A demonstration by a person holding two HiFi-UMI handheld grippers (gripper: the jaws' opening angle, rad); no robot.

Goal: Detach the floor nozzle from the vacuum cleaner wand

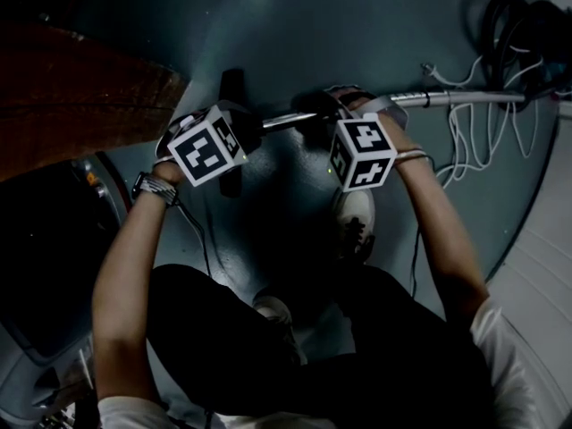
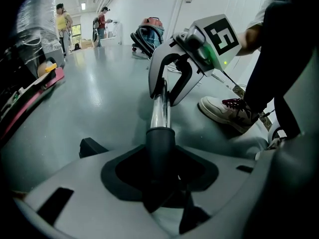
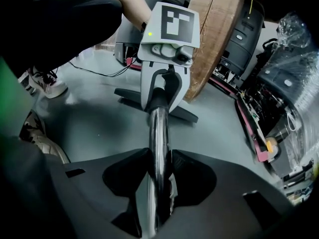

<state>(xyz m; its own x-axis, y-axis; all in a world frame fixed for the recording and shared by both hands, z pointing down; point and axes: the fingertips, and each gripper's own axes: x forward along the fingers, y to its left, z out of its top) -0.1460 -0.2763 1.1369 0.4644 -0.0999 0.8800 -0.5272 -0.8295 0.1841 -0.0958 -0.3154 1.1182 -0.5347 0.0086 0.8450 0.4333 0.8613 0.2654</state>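
Chrome wand runs left to right across the grey-green floor. Its left end is seated in the dark neck of the floor nozzle, a black bar lying crosswise at the left.

Left tongs are clamped on that neck. Right tongs are clamped on the bare chrome just right of it. The two tongs are near each other, not touching.

Around:
- A white sneaker sits on the floor on the near side of the wand, below the right tongs.
- A wooden board stands at the left, close to the nozzle, with a foil-wrapped bundle further along that side.
- White cables are tangled about the wand's right stretch.
- A black hose coil lies at far right.
- Two people stand well off down the room.

Room: open floor on the far side of the wand. The left is hemmed by the board, the right cluttered by cables, and the near side is taken by the person's legs.
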